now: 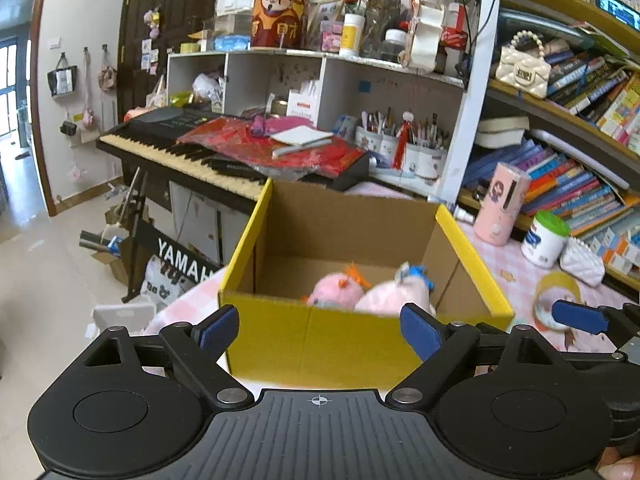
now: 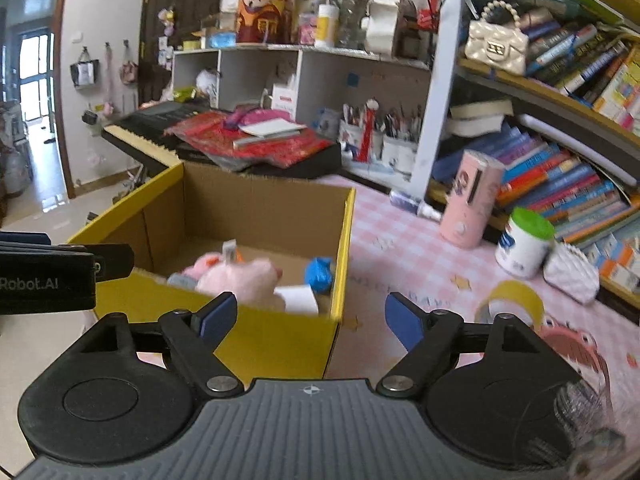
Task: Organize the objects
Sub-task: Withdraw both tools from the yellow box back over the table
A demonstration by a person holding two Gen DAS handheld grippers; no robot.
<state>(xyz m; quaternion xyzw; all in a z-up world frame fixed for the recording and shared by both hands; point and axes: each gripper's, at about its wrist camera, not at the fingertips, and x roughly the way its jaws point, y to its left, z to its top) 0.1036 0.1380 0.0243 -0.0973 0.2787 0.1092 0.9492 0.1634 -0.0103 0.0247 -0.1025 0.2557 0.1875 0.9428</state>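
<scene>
Sitting on the pink checked tablecloth (image 2: 404, 236) is an open cardboard box with yellow outer walls (image 1: 320, 332), and inside it on the brown floor lie two pink plush toys (image 1: 336, 290), pressed side by side against the near wall. From the right wrist view the toys (image 2: 240, 276) look blurred, with a blue patch and a white tag just beside them. The left gripper (image 1: 318, 326) hangs in front of the box's near wall with its blue-padded fingers spread wide and nothing between them. The right gripper (image 2: 310, 318) is likewise spread apart and empty, at the box's near right corner. To the right of the box, apart from it, lies a yellow roll of tape (image 2: 514, 300) flat on the cloth, with a white tub with a green lid (image 2: 524, 242) and a tall pink cylinder (image 2: 472, 200) farther back near the bookshelf (image 2: 560, 128). Behind the box stands a black keyboard (image 1: 180, 148) draped with red cloth.
</scene>
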